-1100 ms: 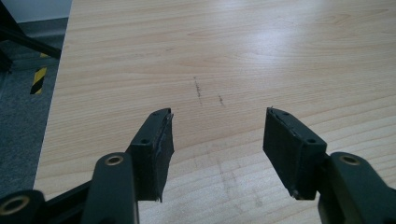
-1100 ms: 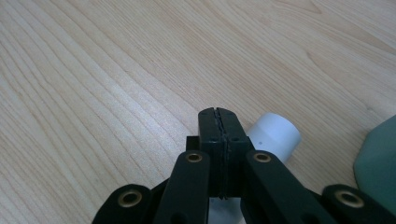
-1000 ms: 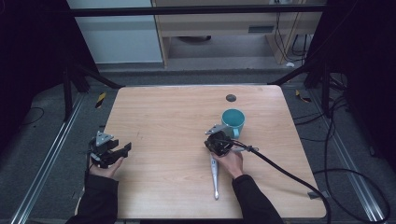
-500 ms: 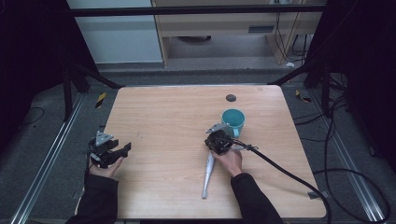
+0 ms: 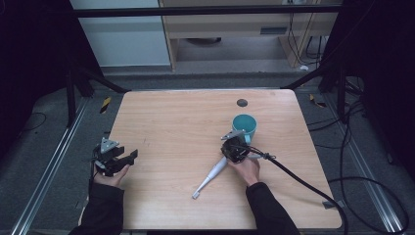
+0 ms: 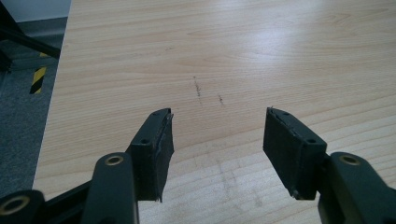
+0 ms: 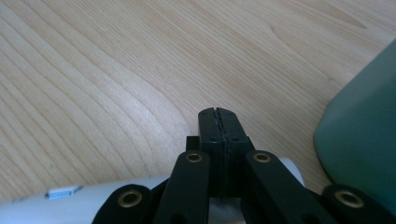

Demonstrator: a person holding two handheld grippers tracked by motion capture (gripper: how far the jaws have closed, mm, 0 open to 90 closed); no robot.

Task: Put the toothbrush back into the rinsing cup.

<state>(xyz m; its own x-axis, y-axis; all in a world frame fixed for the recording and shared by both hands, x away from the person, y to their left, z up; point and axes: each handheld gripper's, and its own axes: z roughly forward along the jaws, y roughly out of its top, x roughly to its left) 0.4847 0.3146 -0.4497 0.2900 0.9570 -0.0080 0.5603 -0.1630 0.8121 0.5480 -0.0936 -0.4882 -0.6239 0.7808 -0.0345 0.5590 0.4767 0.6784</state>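
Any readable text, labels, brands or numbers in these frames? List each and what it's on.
No readable text anywhere.
Teal mug: no print on the side that shows.
White electric toothbrush: small blue mark on its body in the right gripper view, no letters legible.
Yellow-black hazard tape on the floor: stripes, no wording.
Cabinet label at the back: too small and blurred to read.

pale matt wood table, smooth white plastic toothbrush, glossy teal cup.
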